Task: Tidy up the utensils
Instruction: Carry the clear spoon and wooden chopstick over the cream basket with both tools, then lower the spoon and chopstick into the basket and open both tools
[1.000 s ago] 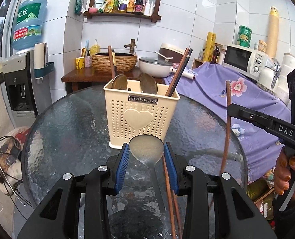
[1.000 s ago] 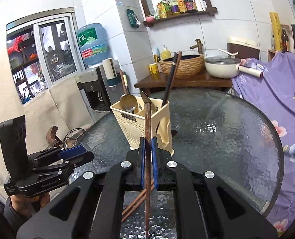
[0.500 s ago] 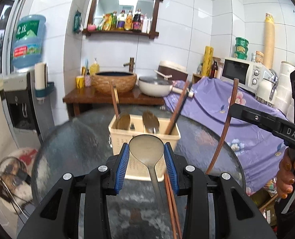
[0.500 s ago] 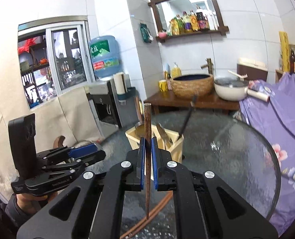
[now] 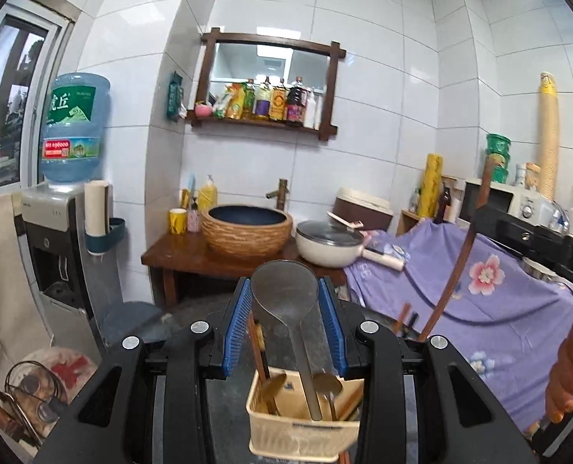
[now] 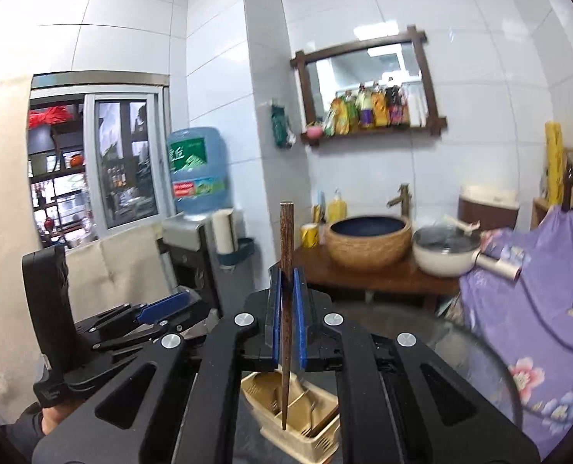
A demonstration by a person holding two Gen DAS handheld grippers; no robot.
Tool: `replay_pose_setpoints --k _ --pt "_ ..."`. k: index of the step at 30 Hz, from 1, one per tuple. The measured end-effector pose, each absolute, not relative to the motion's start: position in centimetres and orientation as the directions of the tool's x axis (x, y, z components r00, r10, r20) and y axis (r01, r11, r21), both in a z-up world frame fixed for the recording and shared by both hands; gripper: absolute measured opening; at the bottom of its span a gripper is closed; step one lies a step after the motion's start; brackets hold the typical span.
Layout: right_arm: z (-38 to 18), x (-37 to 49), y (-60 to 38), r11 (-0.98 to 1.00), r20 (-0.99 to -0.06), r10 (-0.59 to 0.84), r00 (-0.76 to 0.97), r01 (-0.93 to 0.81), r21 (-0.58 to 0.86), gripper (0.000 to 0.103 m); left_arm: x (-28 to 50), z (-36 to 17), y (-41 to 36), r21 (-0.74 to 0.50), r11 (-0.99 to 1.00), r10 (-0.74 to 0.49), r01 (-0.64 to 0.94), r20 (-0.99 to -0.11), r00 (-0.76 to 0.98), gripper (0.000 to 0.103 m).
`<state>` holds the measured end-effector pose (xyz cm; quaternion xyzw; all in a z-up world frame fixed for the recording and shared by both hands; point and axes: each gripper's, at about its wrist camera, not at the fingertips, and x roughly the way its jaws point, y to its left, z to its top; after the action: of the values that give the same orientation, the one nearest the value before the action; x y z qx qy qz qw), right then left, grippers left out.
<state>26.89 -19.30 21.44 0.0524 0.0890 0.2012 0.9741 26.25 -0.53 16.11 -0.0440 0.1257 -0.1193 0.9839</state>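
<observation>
The left gripper (image 5: 285, 328) holds a grey spoon (image 5: 285, 301) by its bowl, the blue pads (image 5: 237, 328) partly closed against the bowl's two sides; the handle hangs down toward the camera. The right gripper (image 6: 286, 319) is clamped tight on a dark wooden chopstick (image 6: 286, 270), which stands nearly upright between its pads, the blunt end well above the fingers and the thin tip pointing down.

Below both tools sits a cream plastic utensil holder (image 5: 298, 431) on a round glass table (image 6: 475, 359). In the left wrist view the spoon's handle ends over the holder's open top, beside a brass spoon (image 5: 272, 386) and other utensils already standing inside. In the right wrist view the chopstick tip hangs over one of the holder's divided compartments; whether it touches anything there cannot be told. The holder stands well in from the table's rim, with bare glass around it on the far and right sides.

Each view shows the other gripper off to the side, clear of the holder, with a hand (image 5: 568, 379) on the right one's grip.

Past the table edge a purple flowered cloth (image 5: 491, 290) drapes at the right, a wooden bench (image 5: 193, 251) with a woven basin (image 5: 247, 232) and a white pan (image 5: 329, 245) stands against the tiled wall, and a water dispenser (image 5: 54, 239) stands at the left.
</observation>
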Motion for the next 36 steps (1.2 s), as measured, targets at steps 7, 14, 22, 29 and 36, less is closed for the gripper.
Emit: replay_pose_setpoints --k 7,14,22,29,36 --pt "17.3 29.8 -18.0 0.935 -0.215 0.352 0.911 -0.333 0.119 0.007 29.2 12.5 -2.2 -0.085 0.977 -0.214 0.198 -0.291 0.932 0.035" --pt "12.6 31.3 -17.9 0.934 -0.288 0.355 0.889 -0.323 0.152 0.007 29.7 8.4 -2.6 -0.073 0.976 -0.216 0.204 -0.360 0.907 0.035" --pt "9.2 32.2 -18.4 0.928 -0.352 0.367 0.861 -0.314 0.198 0.007 29.7 5.3 -3.4 -0.028 0.974 -0.217 0.227 -0.419 0.882 0.035" --pt "8.8 32.3 -19.0 0.931 -0.355 0.359 0.863 -0.303 0.203 0.007 30.0 4.3 -3.7 -0.021 0.971 -0.221 0.237 -0.449 0.866 0.036" --pt "8.7 31.8 -19.2 0.939 -0.350 0.338 0.874 -0.289 0.186 0.024 28.2 5.3 -3.8 -0.003 0.973 -0.214 0.231 -0.391 0.895 0.068"
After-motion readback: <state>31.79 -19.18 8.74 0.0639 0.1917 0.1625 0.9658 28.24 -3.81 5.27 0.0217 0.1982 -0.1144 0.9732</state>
